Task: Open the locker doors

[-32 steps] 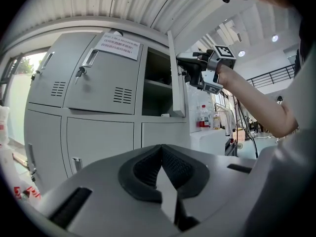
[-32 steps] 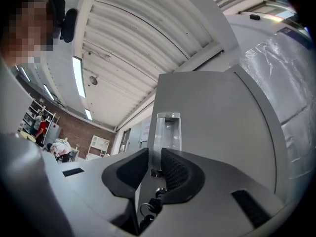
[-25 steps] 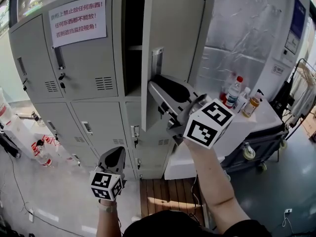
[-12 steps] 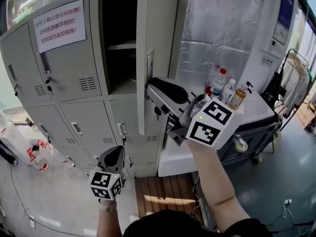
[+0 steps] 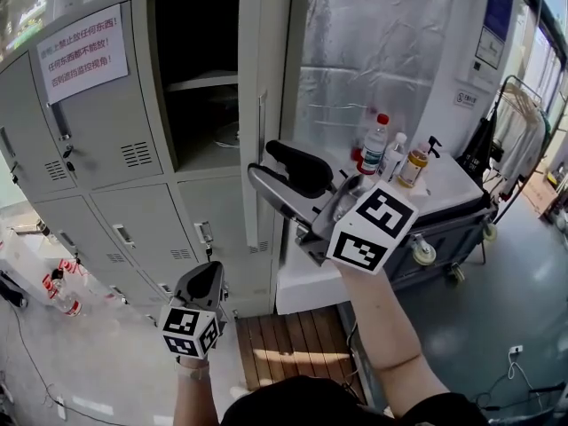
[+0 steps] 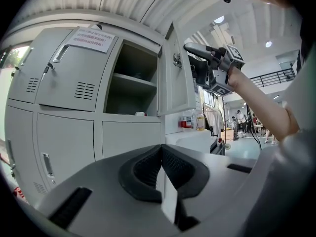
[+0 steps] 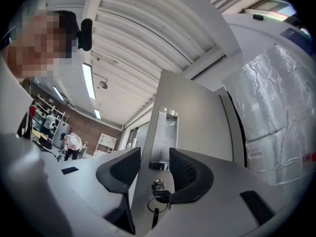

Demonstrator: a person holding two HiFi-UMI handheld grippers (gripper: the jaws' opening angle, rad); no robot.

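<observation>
A bank of grey sheet-metal lockers (image 5: 133, 193) is shown, its flat painted doors marked by louvred vents (image 5: 135, 153) and slim recessed handles; a white paper notice (image 5: 78, 51) with green and red print is taped to one upper door. The upper compartment (image 5: 200, 114) beside it stands open, dark inside and divided by a thin shelf. Its door (image 5: 266, 60) is swung wide and seen nearly edge-on from the head view.

The right gripper (image 5: 264, 162) is held at the door's free edge, at handle height. Its ribbed black pads (image 7: 185, 169) are parted and have just been opening. The door's edge, the long metal handle recess (image 7: 165, 132) and a lock with a dangling key (image 7: 155, 204) are framed between them, unpressed by either pad.

The left gripper (image 5: 206, 282) is held low before the closed lower lockers, well apart from the open door; its jaws are pressed together on nothing.

Crinkled silvery plastic sheeting (image 5: 373, 51) and capped bottles (image 5: 377, 145) on a white counter are seen to the right.
</observation>
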